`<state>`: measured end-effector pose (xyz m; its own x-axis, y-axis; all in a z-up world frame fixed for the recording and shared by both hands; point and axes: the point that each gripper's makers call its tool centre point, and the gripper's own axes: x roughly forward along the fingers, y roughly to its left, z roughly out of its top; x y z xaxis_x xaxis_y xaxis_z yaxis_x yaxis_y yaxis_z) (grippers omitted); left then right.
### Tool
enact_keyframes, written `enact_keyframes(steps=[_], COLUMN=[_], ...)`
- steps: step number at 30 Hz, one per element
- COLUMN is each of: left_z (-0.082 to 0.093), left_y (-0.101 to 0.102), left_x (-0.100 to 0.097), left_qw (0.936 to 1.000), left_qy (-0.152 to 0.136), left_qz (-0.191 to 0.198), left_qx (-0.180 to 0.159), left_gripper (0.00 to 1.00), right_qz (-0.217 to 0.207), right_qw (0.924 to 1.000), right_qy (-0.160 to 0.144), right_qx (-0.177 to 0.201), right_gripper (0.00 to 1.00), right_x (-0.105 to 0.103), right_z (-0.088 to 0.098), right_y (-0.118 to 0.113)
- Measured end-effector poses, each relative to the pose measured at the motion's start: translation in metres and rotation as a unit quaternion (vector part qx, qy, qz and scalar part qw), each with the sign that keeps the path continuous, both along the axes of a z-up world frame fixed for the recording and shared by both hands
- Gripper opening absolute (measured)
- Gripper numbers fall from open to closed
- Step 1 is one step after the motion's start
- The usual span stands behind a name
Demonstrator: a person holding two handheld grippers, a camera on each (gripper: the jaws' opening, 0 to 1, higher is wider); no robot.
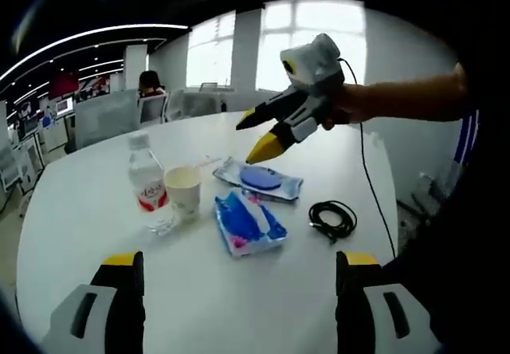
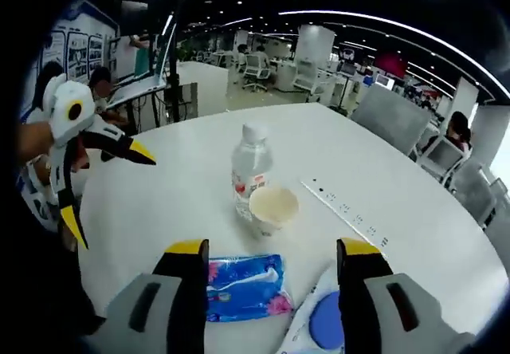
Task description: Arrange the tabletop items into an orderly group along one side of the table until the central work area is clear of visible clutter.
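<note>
1. A round white table (image 1: 80,202) is carrying everything.
2. A water bottle (image 1: 147,180) is standing upright, touching a paper cup (image 1: 183,190).
3. Two blue wipe packs (image 1: 249,222) (image 1: 259,179) are lying nearby.
4. A coiled black cable (image 1: 333,219) is lying apart.

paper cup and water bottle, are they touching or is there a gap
Cannot tell. In both the left and right gripper views the paper cup overlaps the water bottle, with no gap or contact plainly visible.

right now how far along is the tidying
Nothing looks done yet: the water bottle, paper cup, two wipe packs and black cable sit loosely mid-table. Nothing is in hand: the left gripper and right gripper are open and empty above the items. All the grouping to one side is left.
</note>
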<state>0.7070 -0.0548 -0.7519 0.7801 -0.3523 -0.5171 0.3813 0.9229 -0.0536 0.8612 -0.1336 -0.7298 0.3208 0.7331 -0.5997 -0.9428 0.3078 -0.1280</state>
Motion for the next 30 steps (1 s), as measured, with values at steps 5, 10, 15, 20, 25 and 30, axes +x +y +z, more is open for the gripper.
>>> enact_keyframes(steps=[5,10,15,20,25,30], left_z=[0.007,0.015,0.022,0.025,0.029,0.039], left_y=[0.001,-0.003,-0.010,-0.023,-0.036,-0.048], left_x=[0.001,0.003,0.003,0.012,0.028,0.047], left_qw=[0.9999,0.9995,0.9988,0.9987,0.9988,0.9983], left_qy=[-0.010,-0.015,-0.022,-0.026,-0.026,-0.033], left_qz=[-0.008,-0.027,-0.044,-0.043,-0.041,-0.046], left_qx=[-0.001,0.004,0.003,-0.007,0.006,0.008], left_gripper=[1.00,0.99,0.99,0.98,0.97,0.92], right_qz=[-0.071,-0.125,-0.189,-0.228,-0.288,-0.313], right_qw=[0.9973,0.9918,0.9809,0.9717,0.9511,0.9419], right_qy=[0.000,-0.004,0.009,0.018,0.043,0.057], right_qx=[0.021,0.027,0.046,0.059,0.102,0.109], right_gripper=[0.70,0.73,0.76,0.78,0.79,0.78], right_x=[-0.003,-0.007,-0.017,-0.021,-0.020,-0.021], right_z=[0.006,0.005,0.005,0.005,0.002,-0.009], right_y=[-0.032,-0.062,-0.100,-0.129,-0.158,-0.172])
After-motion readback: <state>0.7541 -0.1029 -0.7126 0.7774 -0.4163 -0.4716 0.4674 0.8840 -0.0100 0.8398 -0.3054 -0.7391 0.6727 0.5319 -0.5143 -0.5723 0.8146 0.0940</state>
